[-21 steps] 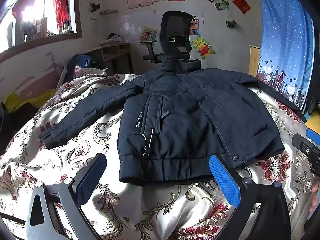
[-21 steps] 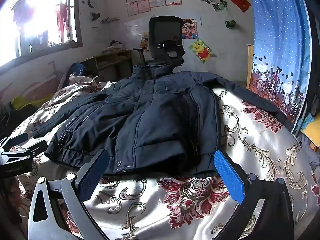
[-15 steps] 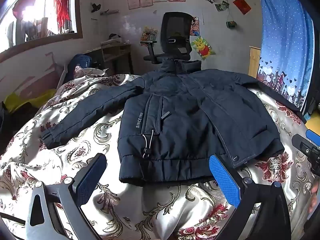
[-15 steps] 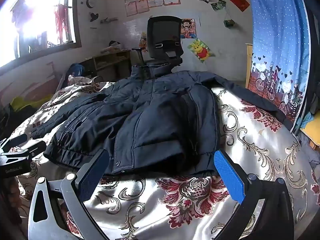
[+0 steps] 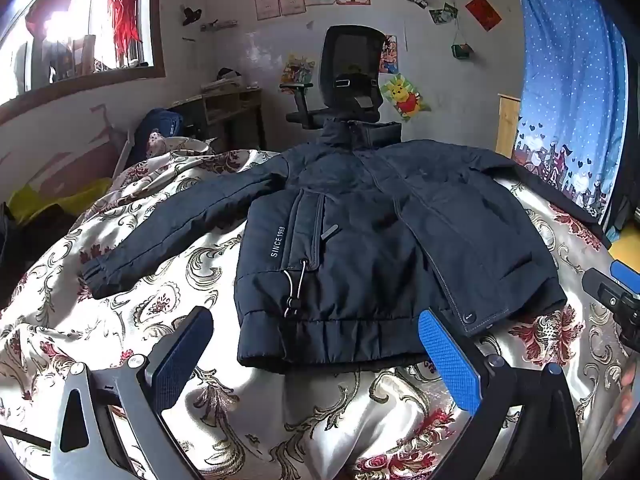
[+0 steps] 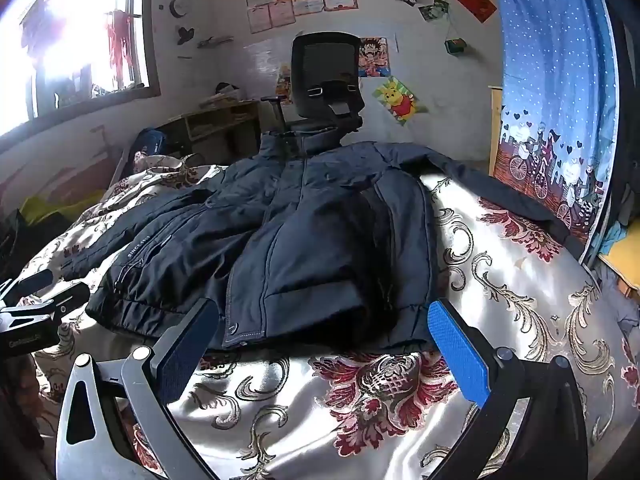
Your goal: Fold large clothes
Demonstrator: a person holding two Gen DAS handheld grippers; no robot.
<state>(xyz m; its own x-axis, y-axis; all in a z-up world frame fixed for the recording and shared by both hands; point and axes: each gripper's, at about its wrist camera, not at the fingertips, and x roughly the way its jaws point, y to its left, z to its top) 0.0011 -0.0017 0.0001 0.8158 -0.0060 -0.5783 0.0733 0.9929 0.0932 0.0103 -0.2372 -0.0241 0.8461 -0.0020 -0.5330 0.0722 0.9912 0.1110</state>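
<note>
A dark navy padded jacket (image 5: 360,248) lies face up on the bed, collar at the far end, hem toward me, both sleeves spread out to the sides. It also shows in the right wrist view (image 6: 304,248). My left gripper (image 5: 316,356) is open and empty, just short of the hem's left half. My right gripper (image 6: 324,344) is open and empty, just short of the hem's right half. The right gripper's body shows at the right edge of the left wrist view (image 5: 616,300).
The bed has a shiny floral bedspread (image 5: 168,280). A black office chair (image 5: 352,80) stands behind the collar. A desk (image 5: 224,112) stands at the back left. A blue curtain (image 5: 572,88) hangs on the right. A window (image 5: 80,32) is on the left.
Both grippers have crept slightly toward the hem. The jacket has not moved.
</note>
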